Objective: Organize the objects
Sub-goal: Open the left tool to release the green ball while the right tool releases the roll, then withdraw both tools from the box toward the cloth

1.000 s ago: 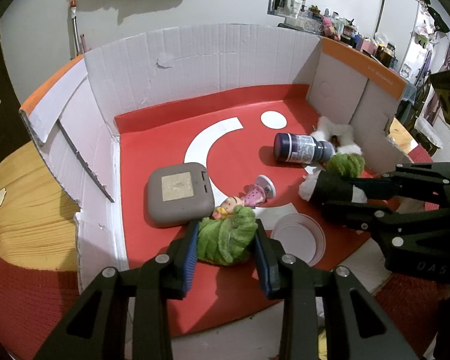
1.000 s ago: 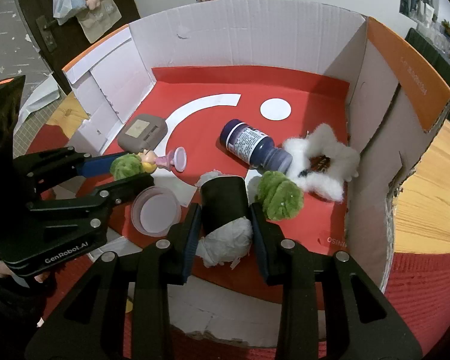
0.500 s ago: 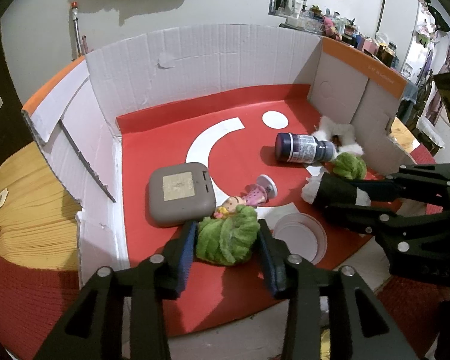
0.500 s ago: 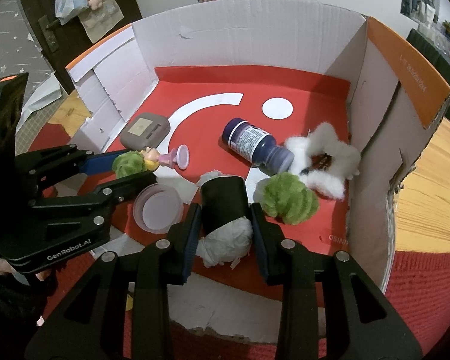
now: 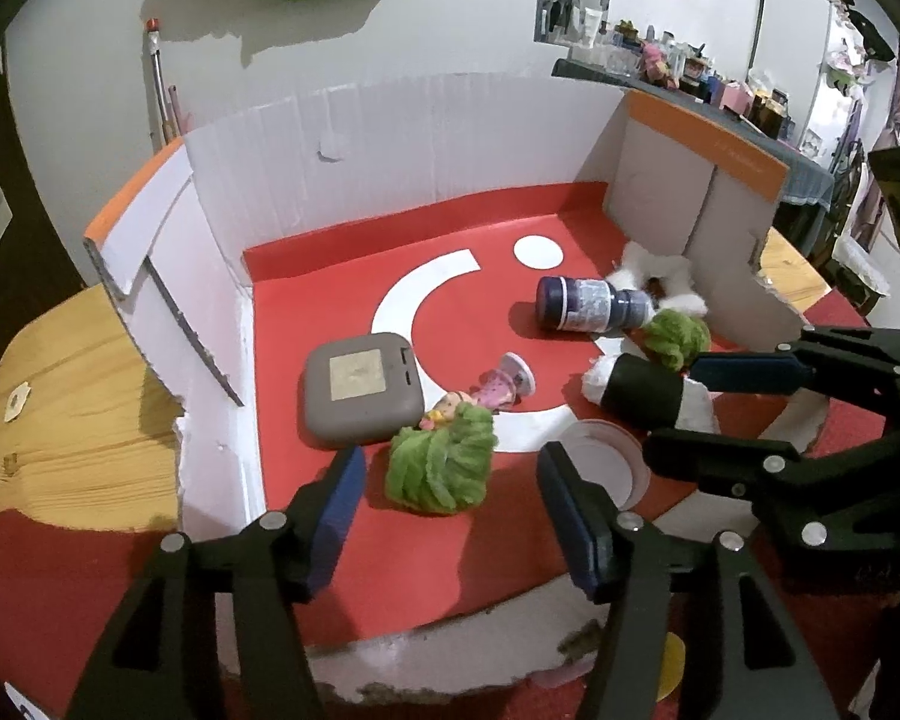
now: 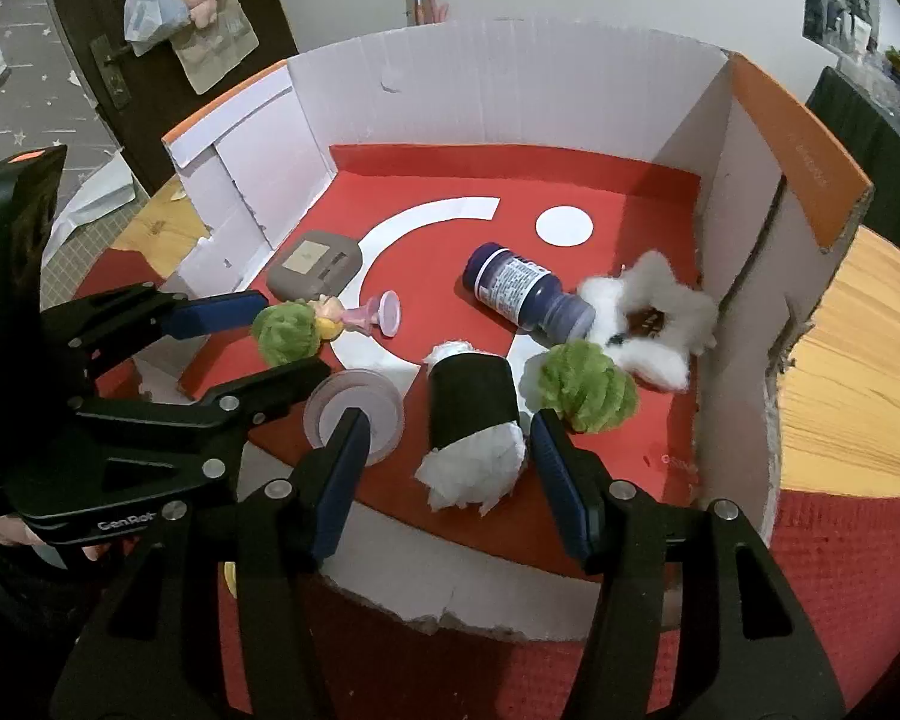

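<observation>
A green fuzzy ball (image 5: 441,462) lies on the red floor of the cardboard box (image 5: 390,144), between the fingers of my left gripper (image 5: 450,495). Its jaws are opening and the pads stand clear of the ball. A black-and-white plush roll (image 6: 471,420) lies between the fingers of my right gripper (image 6: 447,456), whose jaws are also opening, with a gap on the left side. The right wrist view also shows the left gripper (image 6: 258,342) around its green ball (image 6: 285,330). A second green ball (image 6: 588,387) rests just right of the roll.
Also in the box are a grey case (image 5: 360,387), a small pink doll (image 5: 495,387), a dark blue bottle (image 5: 588,303) on its side, a white fluffy ring (image 6: 648,324) by the right wall and a round lid (image 6: 354,414). Box walls (image 6: 732,228) stand on three sides.
Both grippers' jaws have spread apart. The left let go of the green ball and the right let go of the plush roll; both things now rest on the box floor.
</observation>
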